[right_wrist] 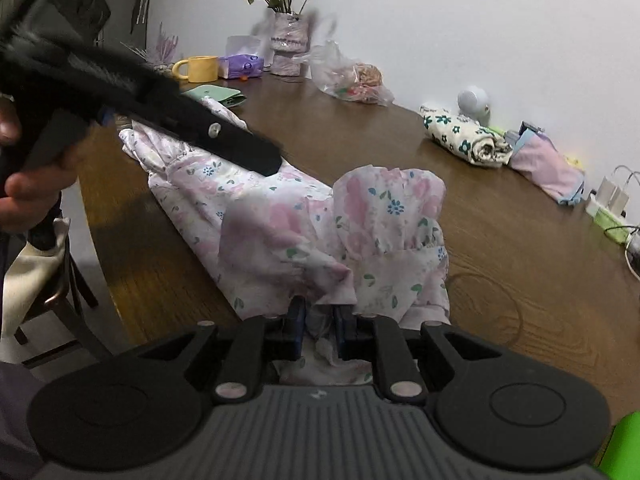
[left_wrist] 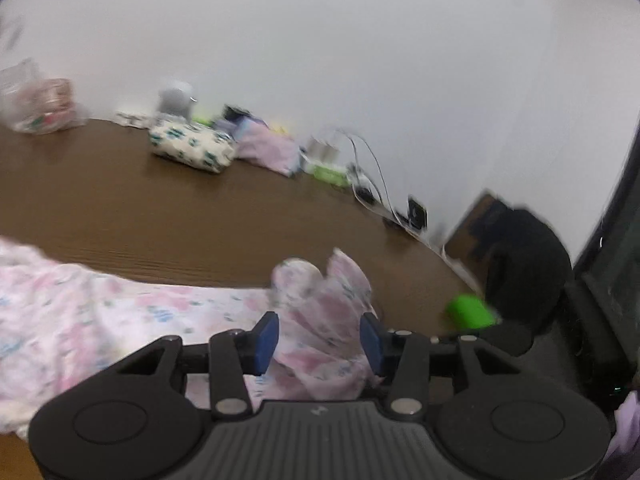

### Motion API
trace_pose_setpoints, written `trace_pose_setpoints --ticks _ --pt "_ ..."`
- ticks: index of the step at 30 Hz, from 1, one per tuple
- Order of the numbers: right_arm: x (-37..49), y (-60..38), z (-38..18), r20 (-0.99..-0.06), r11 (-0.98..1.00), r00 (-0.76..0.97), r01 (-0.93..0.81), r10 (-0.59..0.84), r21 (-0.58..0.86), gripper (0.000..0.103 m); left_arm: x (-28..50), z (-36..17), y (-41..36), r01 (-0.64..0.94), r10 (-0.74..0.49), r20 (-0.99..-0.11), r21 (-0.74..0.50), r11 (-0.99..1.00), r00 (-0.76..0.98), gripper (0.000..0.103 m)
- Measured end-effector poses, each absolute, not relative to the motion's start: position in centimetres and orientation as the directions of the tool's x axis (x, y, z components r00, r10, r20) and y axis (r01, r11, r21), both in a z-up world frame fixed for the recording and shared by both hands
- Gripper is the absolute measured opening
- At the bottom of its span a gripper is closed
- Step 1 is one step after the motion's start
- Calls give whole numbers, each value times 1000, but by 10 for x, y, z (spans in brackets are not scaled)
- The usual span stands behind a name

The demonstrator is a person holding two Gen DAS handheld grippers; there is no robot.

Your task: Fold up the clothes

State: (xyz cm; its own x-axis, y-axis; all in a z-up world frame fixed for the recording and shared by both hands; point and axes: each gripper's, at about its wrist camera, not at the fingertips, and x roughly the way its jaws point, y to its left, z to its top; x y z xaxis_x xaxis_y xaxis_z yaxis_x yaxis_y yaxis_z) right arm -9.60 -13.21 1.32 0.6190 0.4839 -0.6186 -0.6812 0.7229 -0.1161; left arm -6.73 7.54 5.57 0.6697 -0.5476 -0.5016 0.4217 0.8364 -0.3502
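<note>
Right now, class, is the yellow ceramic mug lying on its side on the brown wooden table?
No: the yellow ceramic mug stands upright on the brown wooden table, near the vase of dried flowers.

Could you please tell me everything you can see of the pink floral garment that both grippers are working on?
The pink floral garment is thin, light cloth, white with pink blossoms, small blue flowers and green leaves. It lies crumpled along the near edge of the brown wooden table, with a gathered, ruffled part bunched upward. The right gripper is pinched shut on a fold of it. In the left wrist view, a bunched part sits between the left gripper fingers, which stand apart.
</note>
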Motion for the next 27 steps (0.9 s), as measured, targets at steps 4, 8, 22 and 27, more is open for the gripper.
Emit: trace_pose_setpoints --ticks 4,8,22,27 --pt "-103 -135 15 -602 727 631 -676 489 -118 32 -52 31 55 369 -466 -614 -287 884 637 8" --pt "-114 -167 28 -533 798 672 -603 514 9 41 -55 15 56 351 -443 -643 -275 895 625 9" --pt "-83 -170 -3 -556 929 765 -148 325 339 7 -54 5 61 348 -517 -603 -383 856 607 9" --pt "-103 -157 35 -444 955 847 -242 293 171 6 -44 -4 64 332 -617 -557 -532 779 556 10"
